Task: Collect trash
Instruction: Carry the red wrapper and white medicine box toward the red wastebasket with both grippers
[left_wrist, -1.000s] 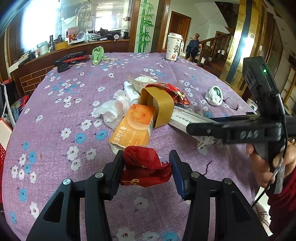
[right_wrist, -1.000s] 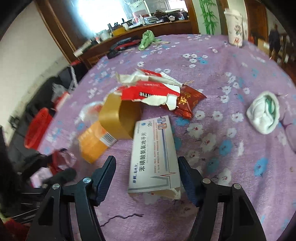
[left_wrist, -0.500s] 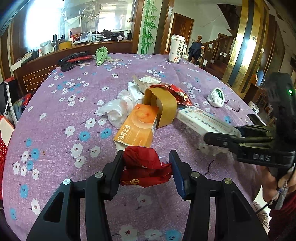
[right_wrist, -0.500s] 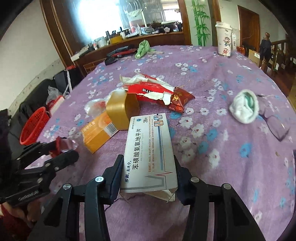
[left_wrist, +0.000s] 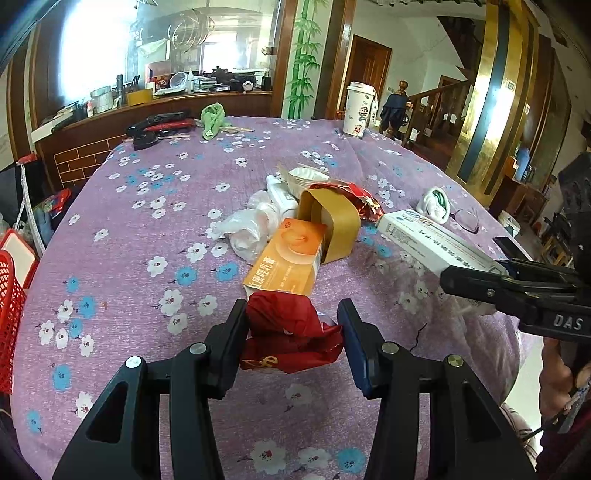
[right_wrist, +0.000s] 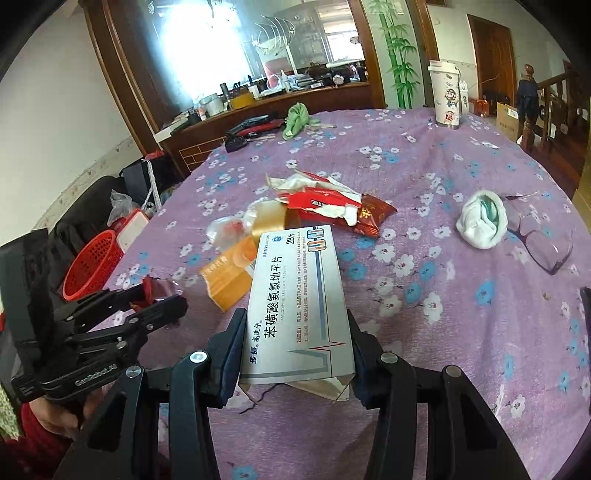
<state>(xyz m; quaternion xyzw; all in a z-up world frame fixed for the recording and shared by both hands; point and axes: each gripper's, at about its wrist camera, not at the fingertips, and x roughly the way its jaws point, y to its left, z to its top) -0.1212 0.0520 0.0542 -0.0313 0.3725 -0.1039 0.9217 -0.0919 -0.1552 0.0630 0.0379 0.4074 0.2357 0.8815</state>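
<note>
My left gripper (left_wrist: 291, 310) is shut on a crumpled red wrapper (left_wrist: 288, 332), held low over the purple flowered tablecloth (left_wrist: 147, 206). My right gripper (right_wrist: 297, 321) is shut on a long white medicine box (right_wrist: 295, 295), lifted clear of the cloth with its torn end flap hanging down. In the left wrist view the same box (left_wrist: 424, 236) sticks out from the right gripper (left_wrist: 465, 273). On the table lie an orange box (left_wrist: 288, 254), a gold tape ring (left_wrist: 332, 221), a clear plastic bag (left_wrist: 247, 225) and red-and-white torn packets (right_wrist: 332, 206).
A white balled sock (right_wrist: 480, 221) and glasses (right_wrist: 546, 247) lie at the right. A paper cup (right_wrist: 447, 92), a green cloth (right_wrist: 295, 118) and a black-and-red tool (left_wrist: 159, 123) sit at the far side. A red basket (right_wrist: 92, 264) stands beside the table's left edge.
The right gripper's jaws closed onto the white box, then lifted it off the cloth and drew it back. The left gripper kept still with the red wrapper.
</note>
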